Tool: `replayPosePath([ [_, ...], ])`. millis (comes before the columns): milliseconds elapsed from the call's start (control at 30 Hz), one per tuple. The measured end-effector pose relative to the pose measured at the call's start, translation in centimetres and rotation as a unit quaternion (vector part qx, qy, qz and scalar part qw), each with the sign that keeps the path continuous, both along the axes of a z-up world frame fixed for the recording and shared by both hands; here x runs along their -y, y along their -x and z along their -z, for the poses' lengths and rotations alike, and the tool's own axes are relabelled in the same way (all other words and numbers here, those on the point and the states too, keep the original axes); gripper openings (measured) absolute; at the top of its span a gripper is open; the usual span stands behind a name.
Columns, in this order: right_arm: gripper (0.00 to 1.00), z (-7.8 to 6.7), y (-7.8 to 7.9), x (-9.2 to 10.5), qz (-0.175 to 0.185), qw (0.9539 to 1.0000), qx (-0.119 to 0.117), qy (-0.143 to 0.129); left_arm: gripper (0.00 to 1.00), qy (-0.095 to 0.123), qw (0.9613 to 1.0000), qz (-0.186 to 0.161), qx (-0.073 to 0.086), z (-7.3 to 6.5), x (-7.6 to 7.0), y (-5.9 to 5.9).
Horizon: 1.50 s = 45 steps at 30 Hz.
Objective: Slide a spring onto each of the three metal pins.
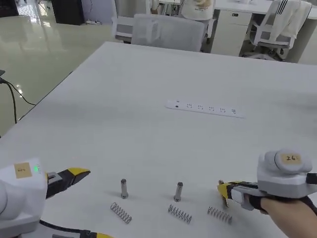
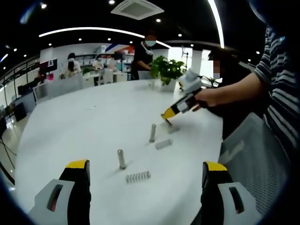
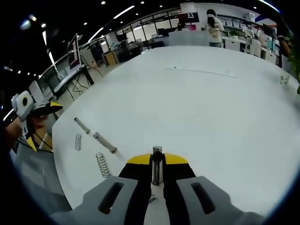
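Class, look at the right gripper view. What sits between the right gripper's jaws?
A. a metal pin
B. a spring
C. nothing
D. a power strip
A: the right gripper has its jaws closed on a pin, which stands upright between the yellow tips.

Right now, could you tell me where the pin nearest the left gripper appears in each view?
Head view: the pin stands lower left of centre.
Left gripper view: the pin stands low, left of centre.
Right gripper view: the pin is at mid-left.
Shared landmark: the middle pin beside it.
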State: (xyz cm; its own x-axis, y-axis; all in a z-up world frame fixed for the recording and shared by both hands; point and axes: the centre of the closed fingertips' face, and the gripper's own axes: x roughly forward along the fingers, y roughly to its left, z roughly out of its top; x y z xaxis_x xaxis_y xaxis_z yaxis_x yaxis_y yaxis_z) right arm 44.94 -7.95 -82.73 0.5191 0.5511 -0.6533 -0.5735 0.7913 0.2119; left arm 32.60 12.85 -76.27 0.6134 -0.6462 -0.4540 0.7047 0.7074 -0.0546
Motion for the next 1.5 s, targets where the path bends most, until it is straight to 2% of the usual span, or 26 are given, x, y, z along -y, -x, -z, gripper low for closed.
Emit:
replayPosePath([
  [233, 0.05, -0.3, 0.2, -0.1, -0.012, 0.9997, 0.021, 0.009, 0.97, 0.000, 1.0000, -0.003, 0.001, -0.1, -0.1, 0.0],
  [400, 0.05, -0.5, 0.5, -0.2, -0.015, 0.9995, 0.027, 0.008, 0.97, 0.000, 1.0000, -0.003, 0.001, 0.0, -0.1, 0.0],
  [867, 0.05, -0.7, 1.6, 0.2, -0.035, 0.9974, 0.058, 0.026, 0.97, 0.004, 0.9999, -0.009, 0.003, -0.2, -0.3, -0.3],
  [1500, 0.06, -0.8, 2.5, 0.4, -0.039, 0.9969, 0.063, 0.026, 0.97, 0.006, 0.9999, -0.010, 0.001, 0.0, 0.0, -0.2],
])
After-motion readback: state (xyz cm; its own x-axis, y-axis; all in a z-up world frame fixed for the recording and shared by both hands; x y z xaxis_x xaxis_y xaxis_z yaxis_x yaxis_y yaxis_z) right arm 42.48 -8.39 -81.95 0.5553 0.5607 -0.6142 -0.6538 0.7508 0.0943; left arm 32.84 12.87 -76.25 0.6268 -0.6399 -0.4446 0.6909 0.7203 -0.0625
